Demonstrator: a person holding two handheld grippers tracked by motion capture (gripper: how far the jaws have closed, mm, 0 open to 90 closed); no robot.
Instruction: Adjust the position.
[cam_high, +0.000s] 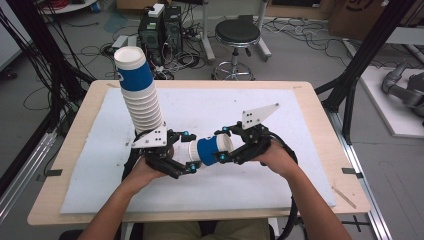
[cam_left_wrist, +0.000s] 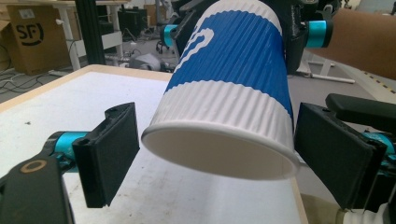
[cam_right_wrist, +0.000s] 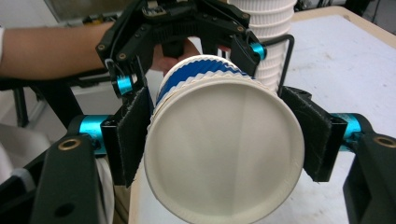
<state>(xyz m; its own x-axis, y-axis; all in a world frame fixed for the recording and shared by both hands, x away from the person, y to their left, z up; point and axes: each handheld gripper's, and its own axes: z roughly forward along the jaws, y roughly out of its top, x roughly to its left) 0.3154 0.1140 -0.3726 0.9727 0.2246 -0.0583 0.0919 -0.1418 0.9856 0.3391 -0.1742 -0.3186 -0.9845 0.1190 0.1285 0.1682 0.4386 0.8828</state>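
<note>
Just below the high view's centre, the cup (cam_high: 212, 148) lies sideways, its base clamped in the right tool (cam_high: 226, 145), its rim between the left tool's (cam_high: 186, 152) part-open jaws.

Even, bright overhead light; no hard shadows. High view soft overall, low detail; white mat (cam_high: 210, 107) on the desk (cam_high: 75, 150) near washout, faint shade beneath the hands. Left gripper view: cup (cam_left_wrist: 229, 88) sharp, far background slightly soft. Right gripper view: cup base close and mildly blurred; wide-angle bowing at edges.
</note>
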